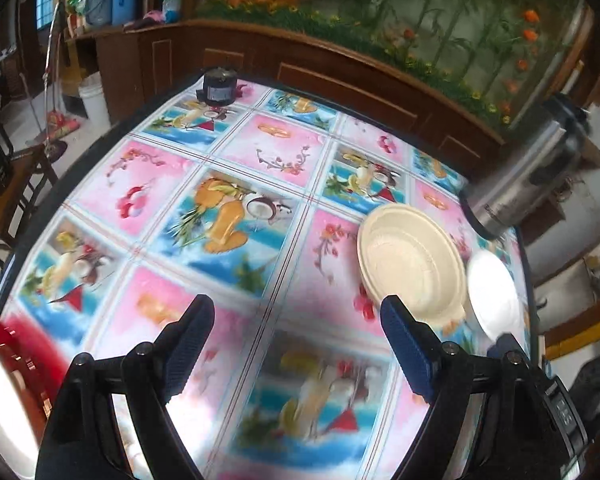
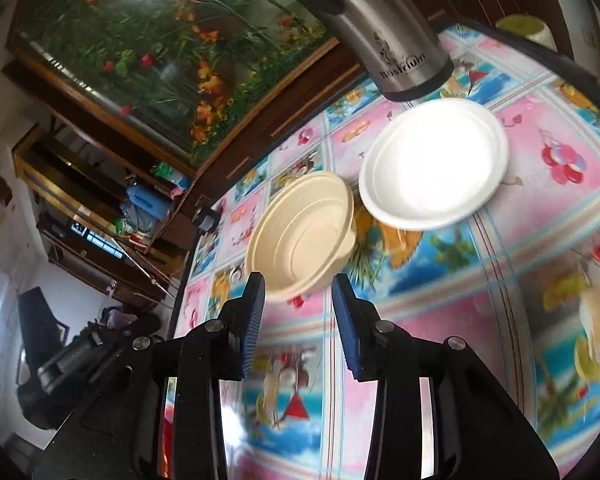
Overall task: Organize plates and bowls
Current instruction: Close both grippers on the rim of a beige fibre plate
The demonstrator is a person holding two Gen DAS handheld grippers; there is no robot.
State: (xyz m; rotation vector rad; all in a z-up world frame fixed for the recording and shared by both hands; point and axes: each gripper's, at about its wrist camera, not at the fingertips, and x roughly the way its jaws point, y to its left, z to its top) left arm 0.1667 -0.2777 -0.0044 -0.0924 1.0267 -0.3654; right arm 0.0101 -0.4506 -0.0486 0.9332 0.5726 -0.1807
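A cream bowl (image 1: 414,262) sits on the patterned tablecloth at the right, with a white plate (image 1: 494,294) beside it on its right. My left gripper (image 1: 296,316) stands wide open over bare cloth, its right finger just short of the bowl's near rim. In the right wrist view the cream bowl (image 2: 302,232) lies just beyond my right gripper (image 2: 298,286), whose fingers stand apart with nothing between them. The white plate (image 2: 434,162) rests further right, its left edge close to the bowl.
A steel thermos (image 2: 384,28) stands behind the plate near the table's far edge. A small dark jar (image 1: 218,86) sits at the far corner. A red rack with a white dish (image 1: 8,392) shows at the lower left. Wooden cabinets (image 1: 340,80) line the wall behind.
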